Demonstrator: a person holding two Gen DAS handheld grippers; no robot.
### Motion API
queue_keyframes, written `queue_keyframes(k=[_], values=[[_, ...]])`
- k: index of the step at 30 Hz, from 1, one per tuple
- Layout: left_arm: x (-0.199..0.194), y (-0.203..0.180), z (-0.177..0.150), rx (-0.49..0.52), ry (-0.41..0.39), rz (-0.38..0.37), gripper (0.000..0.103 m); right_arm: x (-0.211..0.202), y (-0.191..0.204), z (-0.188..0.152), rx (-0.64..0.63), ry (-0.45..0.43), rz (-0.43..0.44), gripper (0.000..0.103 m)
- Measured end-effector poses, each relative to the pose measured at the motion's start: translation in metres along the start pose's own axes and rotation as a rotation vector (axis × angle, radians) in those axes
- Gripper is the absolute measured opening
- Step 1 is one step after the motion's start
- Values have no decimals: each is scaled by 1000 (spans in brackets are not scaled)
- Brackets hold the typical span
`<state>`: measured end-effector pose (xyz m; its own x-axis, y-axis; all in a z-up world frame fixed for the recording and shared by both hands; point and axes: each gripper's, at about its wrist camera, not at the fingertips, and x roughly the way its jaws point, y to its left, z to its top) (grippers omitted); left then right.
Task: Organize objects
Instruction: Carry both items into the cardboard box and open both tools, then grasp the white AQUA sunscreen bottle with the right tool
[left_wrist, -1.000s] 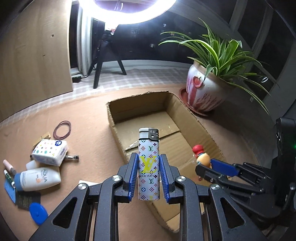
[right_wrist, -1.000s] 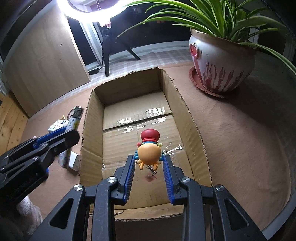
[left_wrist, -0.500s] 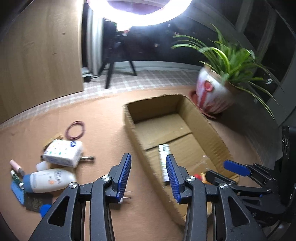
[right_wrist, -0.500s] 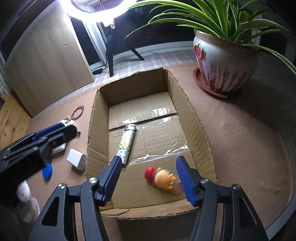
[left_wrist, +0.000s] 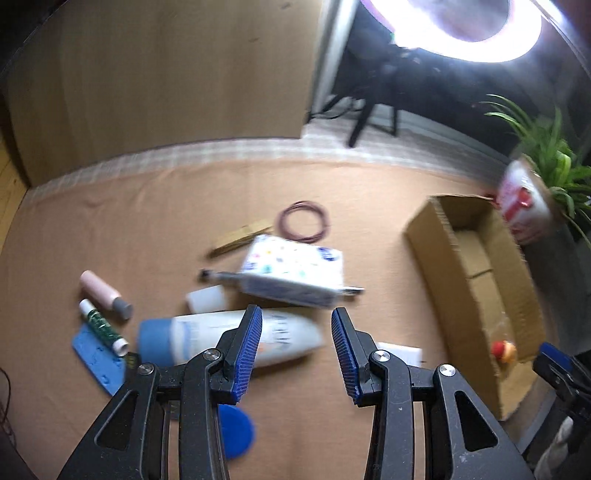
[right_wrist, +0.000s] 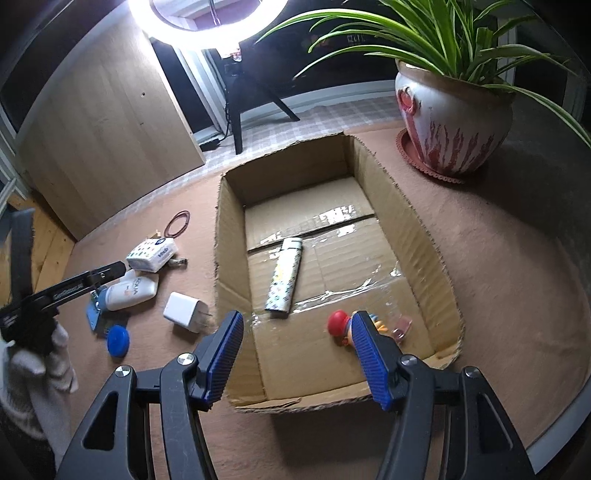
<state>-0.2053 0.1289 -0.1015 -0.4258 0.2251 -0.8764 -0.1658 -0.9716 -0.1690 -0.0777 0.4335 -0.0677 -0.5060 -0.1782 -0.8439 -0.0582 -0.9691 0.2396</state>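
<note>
Carpet (left_wrist: 147, 229), bottle (left_wrist: 236, 341) behind left jaws.

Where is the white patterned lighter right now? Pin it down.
In the right wrist view, the white patterned lighter lies flat on the floor of the open cardboard box, nearer its left wall, left of the red-capped toy figure.

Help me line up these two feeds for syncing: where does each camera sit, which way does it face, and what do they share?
Left wrist: on the left gripper, angled down at the white bottle and loose clutter on the brown mat; its own open blue-padded fingers show.
Right wrist: on the right gripper, angled down into the cardboard box with the lighter; its own open fingers and the left gripper show.
Shared: bottle, box, toy figure, potted plant.
</note>
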Motion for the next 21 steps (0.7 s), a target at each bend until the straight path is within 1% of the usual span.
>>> queue_keyframes(k=[4,9,14,15,21], values=[[16,26,3,-30,46,16,42,-2,9,-5,-1,-1,2,57],[30,40,9,-28,83,24,42,-4,13,-10,15,-4,-2,57],[47,43,13,-27,133,-16,42,-10,16,-14,22,-12,-5,57],[50,42,13,-28,145,-37,40,-12,17,-14,22,-14,-7,57],[46,23,-8,29,168,-123,40,-19,20,-16,21,-20,-2,57]])
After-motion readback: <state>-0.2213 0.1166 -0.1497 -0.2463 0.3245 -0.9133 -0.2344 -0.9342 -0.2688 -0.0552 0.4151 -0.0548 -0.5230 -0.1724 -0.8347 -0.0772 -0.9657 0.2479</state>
